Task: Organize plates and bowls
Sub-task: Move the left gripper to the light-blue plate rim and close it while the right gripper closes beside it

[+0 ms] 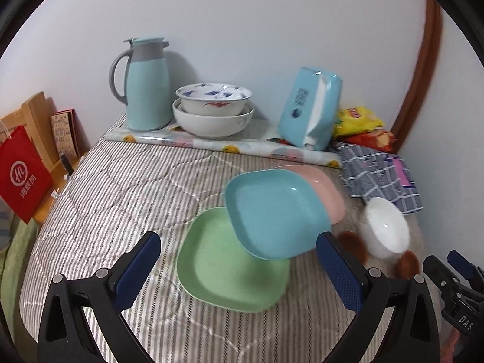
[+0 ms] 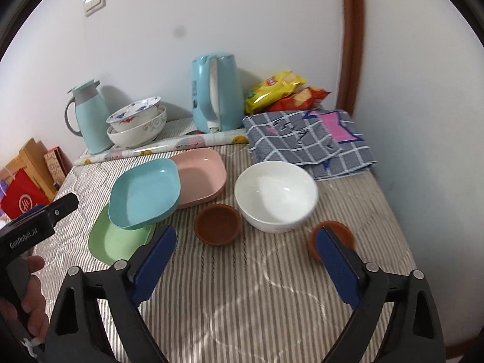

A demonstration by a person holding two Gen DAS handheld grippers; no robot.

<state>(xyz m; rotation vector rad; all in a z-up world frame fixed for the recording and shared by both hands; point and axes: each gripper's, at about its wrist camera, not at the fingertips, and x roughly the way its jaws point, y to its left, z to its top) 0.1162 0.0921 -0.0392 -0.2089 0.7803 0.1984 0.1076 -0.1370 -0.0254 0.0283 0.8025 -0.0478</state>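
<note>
A blue square plate (image 1: 272, 214) (image 2: 145, 193) lies tilted, resting on a green plate (image 1: 230, 269) (image 2: 118, 239) and a pink plate (image 1: 326, 190) (image 2: 201, 177). A white bowl (image 1: 385, 227) (image 2: 276, 195) stands to their right, with two small brown bowls (image 2: 217, 224) (image 2: 332, 237) near it. My left gripper (image 1: 239, 260) is open and empty, just in front of the green plate. My right gripper (image 2: 248, 257) is open and empty, in front of the white bowl. Two stacked patterned bowls (image 1: 213, 109) (image 2: 136, 124) stand at the back.
A light-blue thermos jug (image 1: 145, 84) (image 2: 90, 115), a blue kettle (image 1: 311, 106) (image 2: 216, 93), snack bags (image 2: 278, 90) and a checked cloth (image 2: 308, 139) line the back by the wall. A red bag (image 1: 21, 172) stands off the left edge.
</note>
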